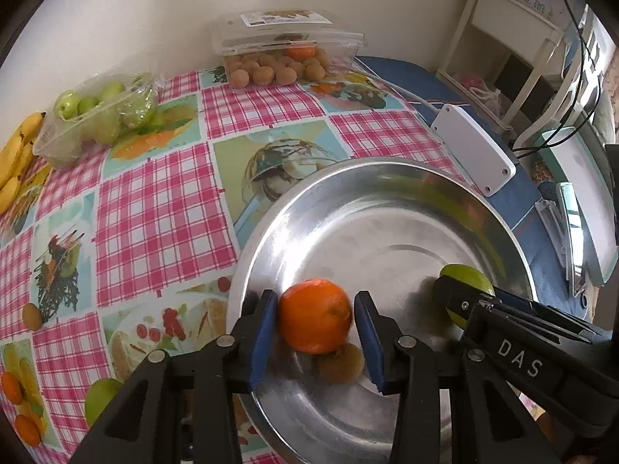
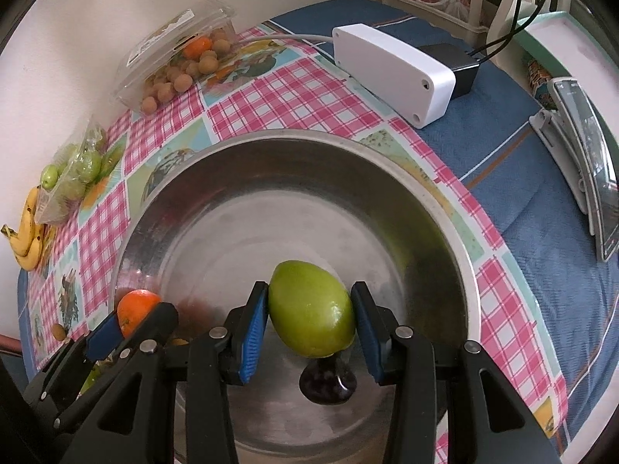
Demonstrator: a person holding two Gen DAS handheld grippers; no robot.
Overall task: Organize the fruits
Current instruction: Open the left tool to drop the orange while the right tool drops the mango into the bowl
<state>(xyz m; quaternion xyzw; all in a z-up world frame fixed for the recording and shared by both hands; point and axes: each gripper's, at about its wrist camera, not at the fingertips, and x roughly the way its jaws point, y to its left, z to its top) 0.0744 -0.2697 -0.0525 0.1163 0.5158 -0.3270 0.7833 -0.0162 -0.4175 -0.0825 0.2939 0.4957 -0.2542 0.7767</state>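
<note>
Fruit's going into the steel bowl (image 1: 387, 178) by its near rim: right gripper (image 2: 311, 323) clamps the green fruit (image 2: 305, 301), left gripper (image 1: 315, 323) sits loose around the orange (image 1: 313, 309).

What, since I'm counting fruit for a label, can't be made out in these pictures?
- Left wrist view: brown fruit under the orange, blurred, half covered; kind unclear.
- Same view: whether the left gripper presses the orange; motion blur.
- Right wrist view: dark shape beneath the green fruit; object or reflection unclear.
</note>
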